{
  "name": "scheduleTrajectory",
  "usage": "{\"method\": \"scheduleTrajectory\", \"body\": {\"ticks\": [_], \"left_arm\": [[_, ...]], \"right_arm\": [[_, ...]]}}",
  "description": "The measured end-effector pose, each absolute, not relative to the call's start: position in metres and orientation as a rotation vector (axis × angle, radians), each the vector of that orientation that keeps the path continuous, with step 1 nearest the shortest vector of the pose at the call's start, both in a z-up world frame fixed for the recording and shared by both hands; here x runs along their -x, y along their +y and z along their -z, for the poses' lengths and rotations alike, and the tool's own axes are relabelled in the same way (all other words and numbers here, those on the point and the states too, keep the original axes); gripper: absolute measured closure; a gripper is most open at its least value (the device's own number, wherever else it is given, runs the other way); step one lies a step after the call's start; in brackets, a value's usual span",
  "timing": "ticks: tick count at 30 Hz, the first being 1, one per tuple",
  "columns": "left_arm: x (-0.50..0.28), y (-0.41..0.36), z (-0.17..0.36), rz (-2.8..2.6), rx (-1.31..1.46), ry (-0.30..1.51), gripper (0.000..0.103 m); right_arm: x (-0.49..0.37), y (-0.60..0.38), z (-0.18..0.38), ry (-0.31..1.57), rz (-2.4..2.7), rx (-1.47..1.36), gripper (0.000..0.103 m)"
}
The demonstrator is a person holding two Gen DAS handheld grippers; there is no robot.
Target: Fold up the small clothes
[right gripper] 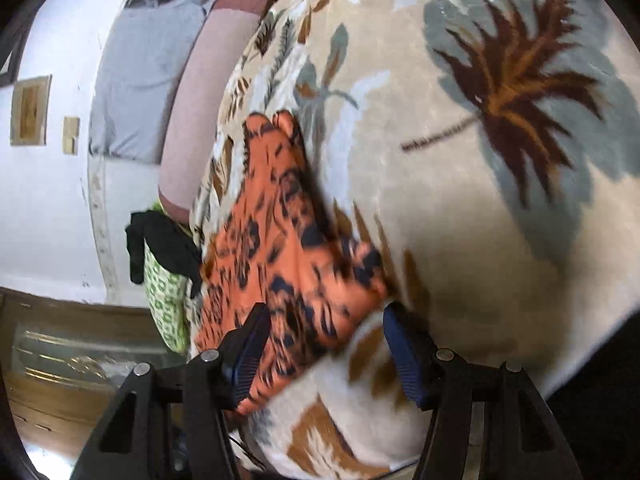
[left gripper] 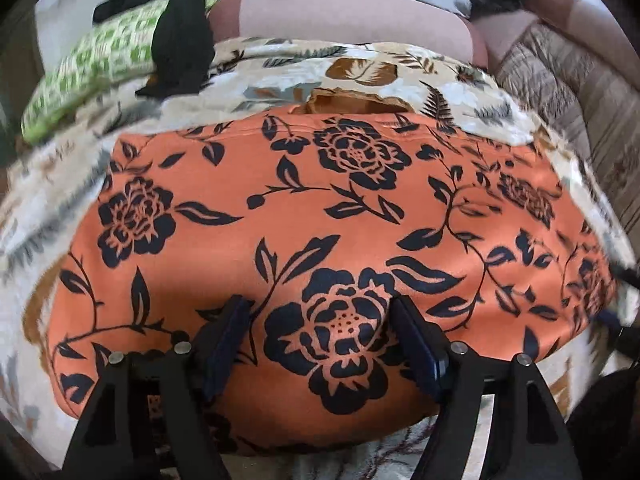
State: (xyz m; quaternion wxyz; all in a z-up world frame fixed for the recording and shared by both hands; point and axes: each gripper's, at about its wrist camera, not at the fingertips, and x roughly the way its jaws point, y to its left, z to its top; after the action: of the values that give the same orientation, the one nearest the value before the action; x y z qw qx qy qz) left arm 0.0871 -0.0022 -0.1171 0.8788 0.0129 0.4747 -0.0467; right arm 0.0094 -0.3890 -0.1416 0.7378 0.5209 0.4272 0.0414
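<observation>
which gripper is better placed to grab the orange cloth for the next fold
Left, probably. The left hand-held gripper hangs open right over the flat orange cloth, squarely facing it. The right hand-held gripper, also open, meets only a corner at a slant.

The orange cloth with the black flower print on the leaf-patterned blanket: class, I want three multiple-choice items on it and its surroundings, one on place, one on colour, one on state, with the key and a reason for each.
1. Where does the orange cloth with black flower print lie?
A. On the leaf-patterned beige blanket
B. On a wooden floor
C. Inside a basket

2. What colour is the garment draped over the green-and-white patterned cushion?
A. Red
B. Black
C. Yellow

3. How do the jaws of the left gripper stand?
A. Shut on the cloth
B. Shut on nothing
C. Apart, above the cloth

Key:
1 A: the blanket shows all around the cloth.
2 B: the black garment hangs across the cushion.
3 C: flat printed cloth shows between the two blue pads, with none pinched.
</observation>
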Motion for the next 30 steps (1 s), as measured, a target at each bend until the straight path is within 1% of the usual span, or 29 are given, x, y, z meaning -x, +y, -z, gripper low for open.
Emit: {"method": "scheduleTrajectory", "body": {"ticks": [1,2,3,4,7,9,10,11,12,14,15,17,18,19,22,25,27,29,30], "left_arm": [[-0.088,-0.003,0.116,0.094,-0.033,0.994,0.028],[-0.089,-0.003,0.115,0.094,-0.025,1.003,0.028],[-0.091,-0.001,0.113,0.095,0.001,1.014,0.028],[-0.093,0.001,0.111,0.097,0.018,1.016,0.028],[-0.091,0.008,0.098,0.083,0.047,0.963,0.028],[-0.093,0.004,0.104,0.051,-0.032,0.953,0.028],[-0.098,0.001,0.116,0.049,-0.080,0.991,0.027],[-0.096,0.000,0.120,0.048,-0.099,0.979,0.026],[-0.095,-0.001,0.118,0.050,-0.103,0.962,0.026],[-0.094,0.001,0.116,0.062,-0.089,0.965,0.026],[-0.094,0.003,0.116,0.069,-0.077,0.966,0.026],[-0.094,0.003,0.118,0.082,-0.079,0.955,0.026],[-0.093,0.004,0.118,0.086,-0.082,0.948,0.025],[-0.092,0.005,0.119,0.090,-0.083,0.940,0.025],[-0.090,0.007,0.120,0.108,-0.073,0.922,0.024],[-0.090,0.008,0.120,0.129,-0.062,0.915,0.024],[-0.090,0.009,0.120,0.143,-0.060,0.909,0.023],[-0.090,0.010,0.121,0.149,-0.063,0.900,0.023],[-0.090,0.010,0.121,0.150,-0.066,0.895,0.022]], "right_arm": [[-0.014,-0.391,0.143,0.941,-0.098,-1.137,0.048],[-0.022,-0.379,0.144,0.946,-0.094,-1.128,0.060],[-0.027,-0.374,0.144,0.952,-0.105,-1.122,0.089],[-0.028,-0.370,0.140,0.953,-0.104,-1.095,0.090],[-0.021,-0.356,0.102,0.896,-0.049,-0.885,0.091],[-0.020,-0.349,0.091,0.895,-0.018,-0.771,0.091],[-0.024,-0.347,0.097,0.935,-0.010,-0.734,0.089],[-0.032,-0.345,0.115,1.043,-0.013,-0.716,0.087],[-0.032,-0.348,0.122,1.074,-0.034,-0.760,0.086],[-0.026,-0.360,0.111,1.027,-0.034,-0.798,0.081],[-0.024,-0.365,0.101,1.000,-0.027,-0.782,0.074],[-0.030,-0.374,0.085,0.961,-0.042,-0.757,0.052],[-0.038,-0.377,0.079,0.952,-0.062,-0.749,0.034],[-0.051,-0.381,0.074,0.952,-0.095,-0.739,0.032],[-0.099,-0.389,0.073,0.977,-0.196,-0.736,0.032],[-0.159,-0.393,0.091,1.053,-0.222,-0.693,0.032],[-0.184,-0.386,0.106,1.093,-0.242,-0.704,0.032],[-0.203,-0.380,0.124,1.142,-0.248,-0.711,0.035],[-0.207,-0.376,0.126,1.142,-0.253,-0.688,0.048]]}}
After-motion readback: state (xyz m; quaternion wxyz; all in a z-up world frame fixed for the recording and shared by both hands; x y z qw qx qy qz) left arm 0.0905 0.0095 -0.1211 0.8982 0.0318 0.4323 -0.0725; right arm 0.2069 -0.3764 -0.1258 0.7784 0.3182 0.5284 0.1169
